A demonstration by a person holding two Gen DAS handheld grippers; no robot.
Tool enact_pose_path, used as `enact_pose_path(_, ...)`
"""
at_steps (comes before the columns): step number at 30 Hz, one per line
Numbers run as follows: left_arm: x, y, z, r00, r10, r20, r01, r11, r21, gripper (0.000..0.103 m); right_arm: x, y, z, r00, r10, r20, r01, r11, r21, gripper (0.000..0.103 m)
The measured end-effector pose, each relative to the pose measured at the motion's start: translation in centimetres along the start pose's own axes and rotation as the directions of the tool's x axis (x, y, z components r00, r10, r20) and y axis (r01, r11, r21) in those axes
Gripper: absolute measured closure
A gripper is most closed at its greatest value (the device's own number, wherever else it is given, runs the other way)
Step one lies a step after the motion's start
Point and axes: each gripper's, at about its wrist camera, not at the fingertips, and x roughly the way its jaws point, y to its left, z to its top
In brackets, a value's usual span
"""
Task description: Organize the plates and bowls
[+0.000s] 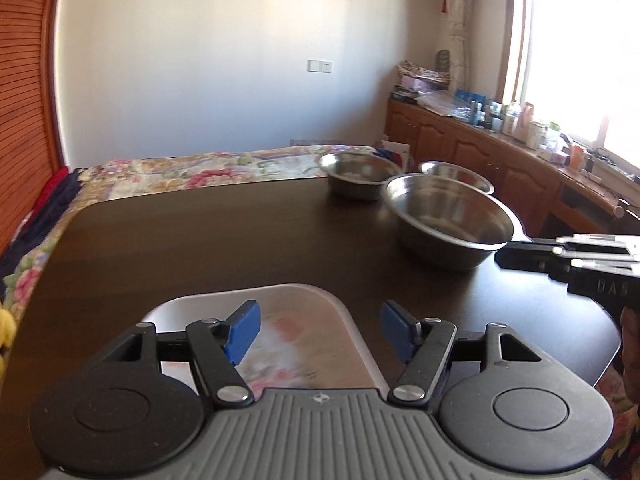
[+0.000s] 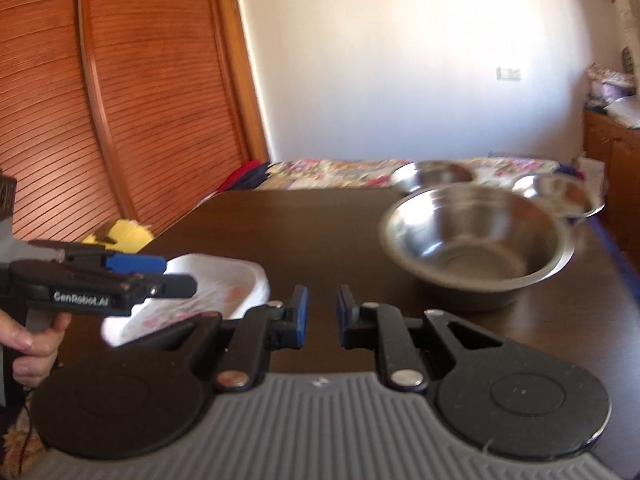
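Note:
A white square plate (image 1: pixel 288 304) with a pink flower pattern lies on the dark table's near side. My left gripper (image 1: pixel 321 333) hangs just over its near edge, open, its blue pads clear of it. Three steel bowls stand at the far right: a large one (image 1: pixel 448 220) in front, two smaller ones (image 1: pixel 360 174) (image 1: pixel 456 174) behind it. In the right wrist view my right gripper (image 2: pixel 322 315) is shut, only a narrow slit between the pads, nothing in it. It points between the plate (image 2: pixel 236 284) and the large bowl (image 2: pixel 472 240). The left gripper (image 2: pixel 176 273) shows there from the side, above the plate.
The dark table (image 1: pixel 200 240) has rounded corners. A bed with a flowered cover (image 1: pixel 200 168) lies beyond its far edge. A cluttered wooden cabinet (image 1: pixel 520 152) runs under the window at right. Slatted wooden doors (image 2: pixel 140 100) stand at left. A hand (image 2: pixel 32 340) grips the left tool.

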Motion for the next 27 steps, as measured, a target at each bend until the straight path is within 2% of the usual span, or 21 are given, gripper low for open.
enact_pose_path(4, 1.6, -2.1, 0.8, 1.0, -0.029, -0.007, 0.029, 0.999, 0.017, 0.034, -1.1, -2.8, 0.5, 0.998, -0.052, 0.036, 0.051, 0.999, 0.008, 0.085)
enact_pose_path(7, 2.9, -3.5, 1.4, 0.999, -0.041, -0.01, 0.041, 0.999, 0.017, 0.032, -1.5, -5.0, 0.6, 0.995, -0.081, 0.054, 0.08, 0.997, 0.025, 0.076)
enact_pose_path(18, 6.3, -6.5, 3.9, 0.999, -0.043, 0.003, 0.043, 0.999, 0.03, 0.028, -0.4, -10.2, 0.6, 0.985, -0.149, 0.085, 0.146, 0.989, 0.037, 0.073)
enact_pose_path(21, 6.9, -6.8, 4.4, 0.999, -0.034, 0.009, 0.034, 0.999, 0.03, 0.023, 0.2, -11.4, 0.6, 0.984, -0.155, 0.09, 0.151, 0.987, 0.048, 0.059)
enact_pose_path(24, 7.5, -7.0, 4.9, 0.999, -0.028, 0.019, 0.028, 0.999, 0.021, 0.015, 0.8, -12.4, 0.5, 0.984, -0.156, 0.09, 0.151, 0.987, 0.053, 0.055)
enact_pose_path(27, 8.2, -7.2, 5.2, 1.0, -0.022, 0.016, 0.022, 1.0, 0.012, 0.014, 1.7, -13.2, 0.5, 0.985, -0.152, 0.087, 0.146, 0.987, 0.065, 0.049)
